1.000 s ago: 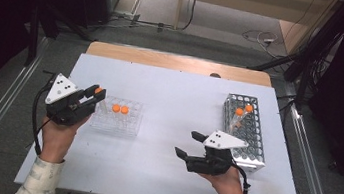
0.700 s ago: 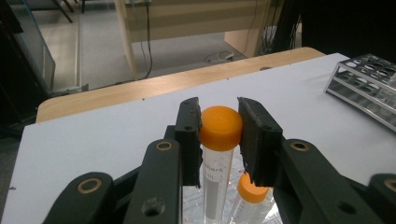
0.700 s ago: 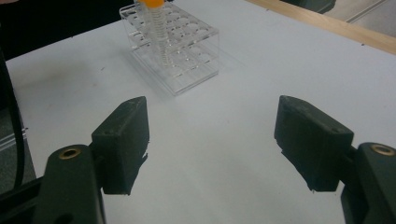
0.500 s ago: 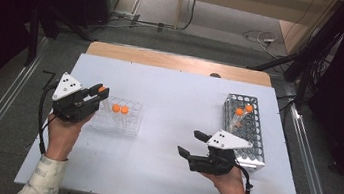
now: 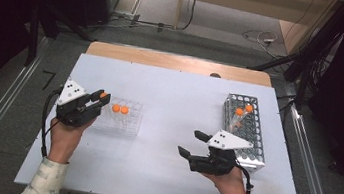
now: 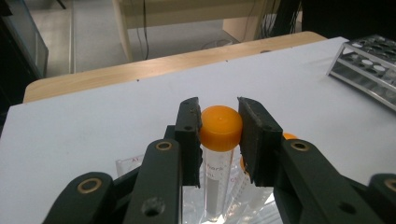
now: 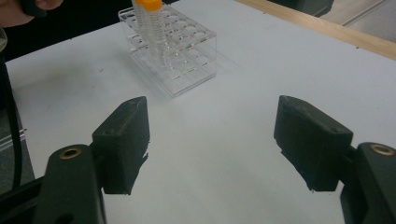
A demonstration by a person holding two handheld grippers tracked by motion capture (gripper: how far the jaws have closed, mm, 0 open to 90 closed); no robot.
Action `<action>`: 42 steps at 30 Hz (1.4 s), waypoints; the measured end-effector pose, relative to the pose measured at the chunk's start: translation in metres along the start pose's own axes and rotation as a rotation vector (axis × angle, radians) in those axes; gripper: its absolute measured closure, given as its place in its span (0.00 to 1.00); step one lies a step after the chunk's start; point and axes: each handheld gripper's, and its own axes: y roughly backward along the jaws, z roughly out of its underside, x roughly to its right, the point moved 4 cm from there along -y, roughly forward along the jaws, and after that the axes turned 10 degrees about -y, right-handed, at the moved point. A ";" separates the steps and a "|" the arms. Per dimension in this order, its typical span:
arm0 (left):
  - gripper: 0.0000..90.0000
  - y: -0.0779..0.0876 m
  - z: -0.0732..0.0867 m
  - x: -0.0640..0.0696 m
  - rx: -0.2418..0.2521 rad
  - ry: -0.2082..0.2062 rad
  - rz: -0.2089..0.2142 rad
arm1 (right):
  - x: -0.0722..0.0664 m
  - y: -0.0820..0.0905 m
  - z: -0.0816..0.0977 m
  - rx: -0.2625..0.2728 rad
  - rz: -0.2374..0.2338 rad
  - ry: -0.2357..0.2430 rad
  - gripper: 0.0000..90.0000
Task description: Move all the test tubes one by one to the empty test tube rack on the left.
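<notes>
The left gripper (image 6: 219, 140) has its fingers (image 6: 189, 135) clamped on the orange cap of an upright tube (image 6: 218, 154) directly above the clear rack (image 5: 119, 118), long axis vertical, while the right gripper (image 5: 193, 144) rests wide open, empty, well apart.

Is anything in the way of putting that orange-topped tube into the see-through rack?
Nothing visible blocks it. The left gripper grips the tube by its cap right over the clear rack; two other tubes stand beside it, but open holes remain.

A white table (image 5: 170, 92) with a wooden far edge (image 5: 179, 62) stands on grey floor (image 5: 208, 36) among dark surroundings.
</notes>
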 end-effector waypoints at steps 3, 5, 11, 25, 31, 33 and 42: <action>0.78 -0.003 0.005 0.003 -0.018 -0.007 -0.001 | 0.000 0.000 0.000 0.002 -0.001 0.001 0.28; 0.78 -0.005 0.008 0.003 -0.026 -0.005 -0.003 | -0.001 0.001 -0.001 0.004 0.001 0.003 0.28; 0.77 -0.005 0.011 0.003 -0.033 -0.006 0.002 | -0.001 0.002 -0.001 0.006 0.000 0.003 0.28; 0.67 0.000 0.009 0.000 -0.014 0.013 0.004 | -0.001 0.002 -0.001 0.008 0.003 0.002 0.28; 0.51 0.007 0.005 -0.001 0.018 0.057 0.043 | 0.006 0.007 -0.003 0.026 0.022 -0.014 0.32; 0.43 0.009 0.003 0.000 0.029 0.065 0.028 | 0.009 0.010 -0.004 0.034 0.031 -0.030 0.32; 0.33 0.013 0.002 -0.001 0.029 0.072 -0.003 | 0.038 0.029 -0.012 0.075 0.138 -0.055 0.31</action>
